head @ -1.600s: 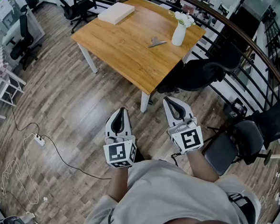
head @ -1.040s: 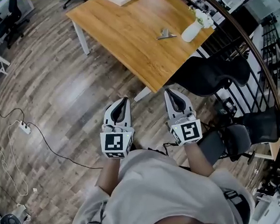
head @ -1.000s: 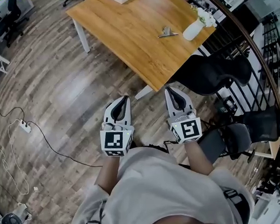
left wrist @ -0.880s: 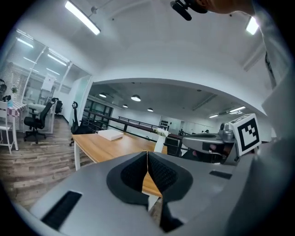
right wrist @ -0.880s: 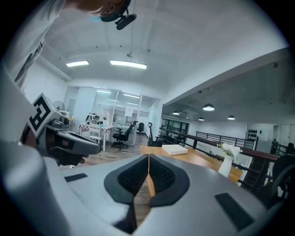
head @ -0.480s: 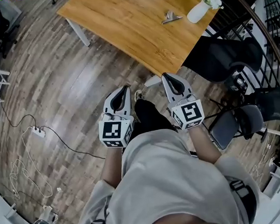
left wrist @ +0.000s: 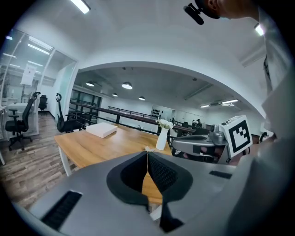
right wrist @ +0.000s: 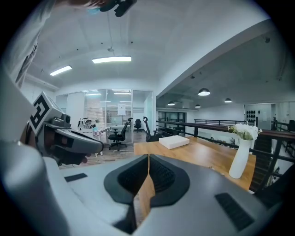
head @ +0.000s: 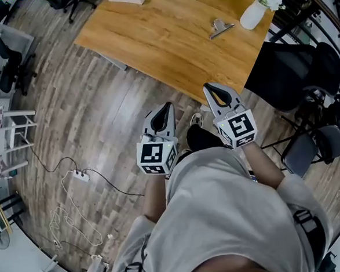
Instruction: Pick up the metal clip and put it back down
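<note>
The metal clip (head: 221, 28) lies on the table (head: 152, 41) just beside the white vase (head: 254, 13). Left gripper (head: 165, 107) and right gripper (head: 209, 88), jaws together and empty, sit well short of the vase. This looks like the approach, and one must then open.

Right tool (right wrist: 148, 157), jaws together
</note>
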`<control>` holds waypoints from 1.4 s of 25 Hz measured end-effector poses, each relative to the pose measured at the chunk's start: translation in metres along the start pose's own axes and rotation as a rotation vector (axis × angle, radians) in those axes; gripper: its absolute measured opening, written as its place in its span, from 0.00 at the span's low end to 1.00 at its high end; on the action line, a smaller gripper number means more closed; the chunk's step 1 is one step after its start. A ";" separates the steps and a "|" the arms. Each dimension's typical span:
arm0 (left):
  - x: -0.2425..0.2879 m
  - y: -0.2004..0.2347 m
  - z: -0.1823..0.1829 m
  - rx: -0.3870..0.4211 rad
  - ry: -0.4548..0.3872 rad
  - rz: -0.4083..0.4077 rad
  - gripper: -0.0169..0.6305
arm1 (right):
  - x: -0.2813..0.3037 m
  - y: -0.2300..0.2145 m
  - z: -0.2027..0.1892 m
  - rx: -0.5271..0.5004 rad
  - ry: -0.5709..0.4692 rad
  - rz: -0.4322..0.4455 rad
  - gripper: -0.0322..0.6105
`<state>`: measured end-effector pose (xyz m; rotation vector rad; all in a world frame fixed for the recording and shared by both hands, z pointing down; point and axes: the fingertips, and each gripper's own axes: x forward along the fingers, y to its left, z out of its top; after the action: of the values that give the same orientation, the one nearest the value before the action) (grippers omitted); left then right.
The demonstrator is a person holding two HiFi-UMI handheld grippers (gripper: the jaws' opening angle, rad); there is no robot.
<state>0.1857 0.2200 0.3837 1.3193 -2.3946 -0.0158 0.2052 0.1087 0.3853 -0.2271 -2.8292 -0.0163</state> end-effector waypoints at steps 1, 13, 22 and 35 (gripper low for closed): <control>0.014 0.003 0.004 0.008 0.007 -0.009 0.06 | 0.008 -0.010 -0.001 0.006 0.004 -0.003 0.09; 0.165 0.022 0.011 0.028 0.171 -0.166 0.06 | 0.058 -0.132 -0.035 0.175 0.062 -0.163 0.09; 0.278 0.020 0.018 0.130 0.316 -0.415 0.06 | 0.086 -0.201 -0.066 0.307 0.121 -0.376 0.09; 0.410 0.029 -0.027 0.274 0.542 -0.655 0.06 | 0.103 -0.259 -0.129 0.502 0.221 -0.654 0.09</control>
<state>-0.0210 -0.0924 0.5546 1.8878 -1.4855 0.4375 0.1052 -0.1354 0.5421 0.7528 -2.4565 0.4829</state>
